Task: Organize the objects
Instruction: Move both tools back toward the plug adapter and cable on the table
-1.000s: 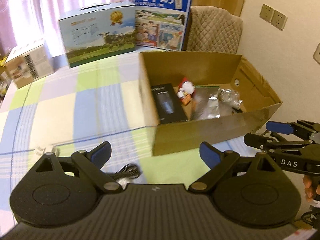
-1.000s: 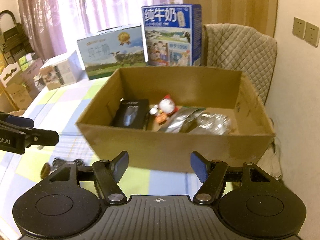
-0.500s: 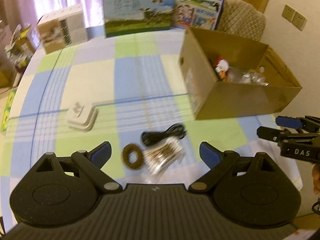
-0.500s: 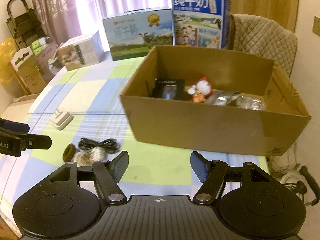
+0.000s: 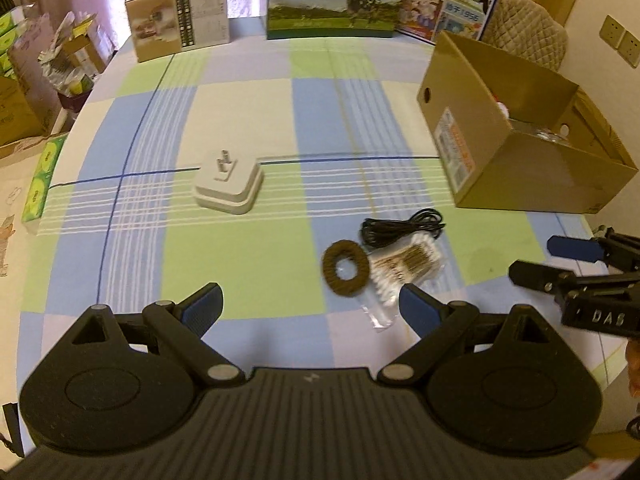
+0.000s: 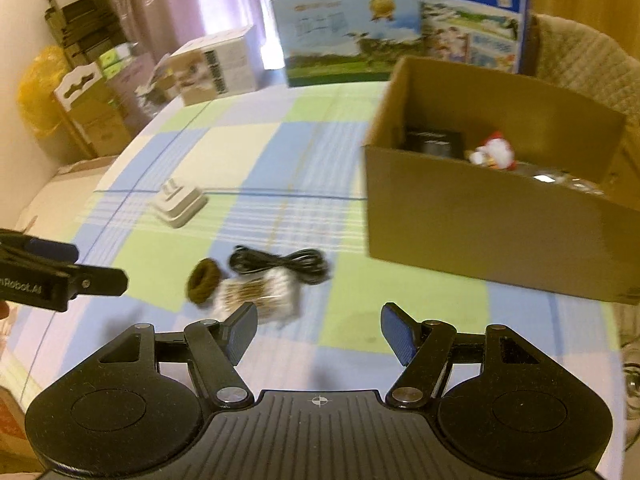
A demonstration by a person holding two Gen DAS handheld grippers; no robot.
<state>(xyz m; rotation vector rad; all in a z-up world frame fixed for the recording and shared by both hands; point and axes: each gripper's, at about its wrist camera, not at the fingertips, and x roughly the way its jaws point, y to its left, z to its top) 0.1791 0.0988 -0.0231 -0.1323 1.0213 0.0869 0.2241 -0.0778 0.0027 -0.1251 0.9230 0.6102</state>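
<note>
On the checked tablecloth lie a white plug adapter (image 5: pixel 229 184), a coiled black cable (image 5: pixel 402 227), a brown hair tie (image 5: pixel 345 268) and a clear bag of cotton swabs (image 5: pixel 404 270). My left gripper (image 5: pixel 310 308) hangs open above the cloth, just short of the hair tie. My right gripper (image 6: pixel 318 330) is open too, its left finger over the swab bag (image 6: pixel 260 294). An open cardboard box (image 6: pixel 480 216) at the right holds a black package (image 6: pixel 434 142), a small Santa figure (image 6: pixel 494 154) and shiny wrappers.
Two milk cartons (image 5: pixel 336 0) and a white printed box (image 5: pixel 180 36) stand along the table's far edge. A quilted chair back (image 5: pixel 528 28) rises behind the cardboard box. Cartons and bags are stacked on the floor at the left (image 6: pixel 88 92).
Both grippers have drawn back and swung left, away from the cardboard box. The loose items on the cloth have come into full view. Both stay open.
</note>
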